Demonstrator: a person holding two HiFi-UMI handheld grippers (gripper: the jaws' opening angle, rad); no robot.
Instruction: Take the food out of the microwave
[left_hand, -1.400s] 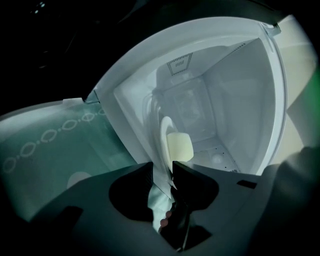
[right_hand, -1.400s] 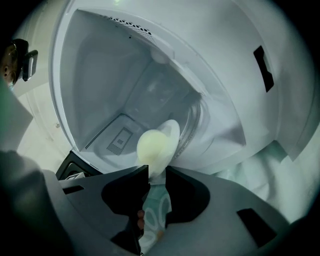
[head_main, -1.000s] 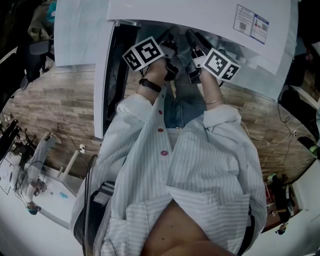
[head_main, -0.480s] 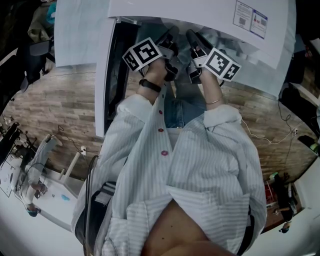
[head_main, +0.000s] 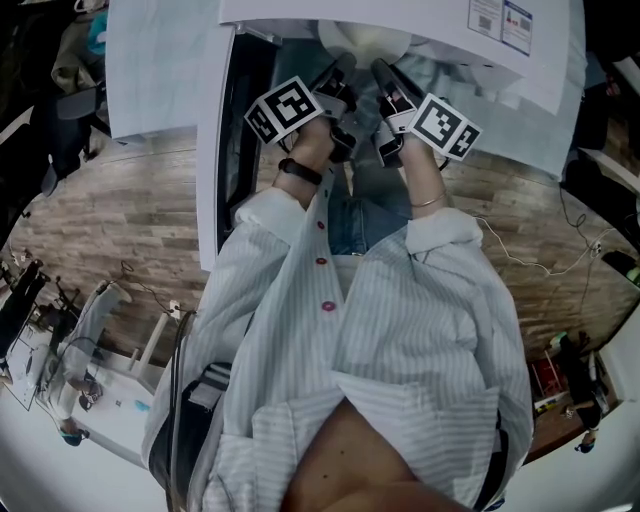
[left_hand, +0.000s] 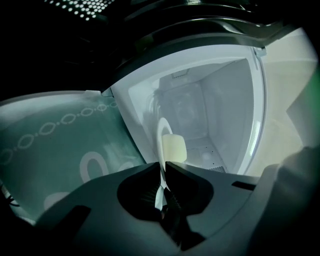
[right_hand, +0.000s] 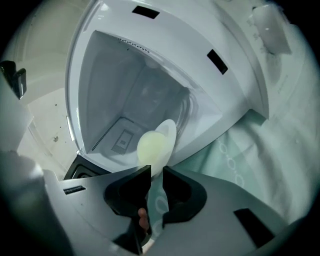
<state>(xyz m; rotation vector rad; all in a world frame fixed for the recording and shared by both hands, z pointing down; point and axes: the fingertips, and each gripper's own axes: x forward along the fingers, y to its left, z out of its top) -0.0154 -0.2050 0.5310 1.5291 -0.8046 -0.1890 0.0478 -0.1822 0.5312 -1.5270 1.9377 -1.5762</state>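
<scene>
Left gripper (left_hand: 164, 167): the jaws are almost together and pinch the thin white rim of a plate (left_hand: 161, 134), seen edge-on between the tips. They have just been closing. Just past the tips, a pale yellow piece of food (left_hand: 174, 148) sits on the plate. Beyond it is the white inside of the open microwave (left_hand: 225, 110). Left of the jaws lies a teal cloth (left_hand: 60, 150) with a ring pattern.

Right gripper (right_hand: 156, 171): the jaws stand a little wider and have also just been closing. The plate's opposite rim fills the gap between their tips. The food is just beyond the tips, with the microwave behind it and the cloth to the jaws' right.

In the head view the grippers point forward side by side. The plate is just past their tips, at the microwave's mouth.
</scene>
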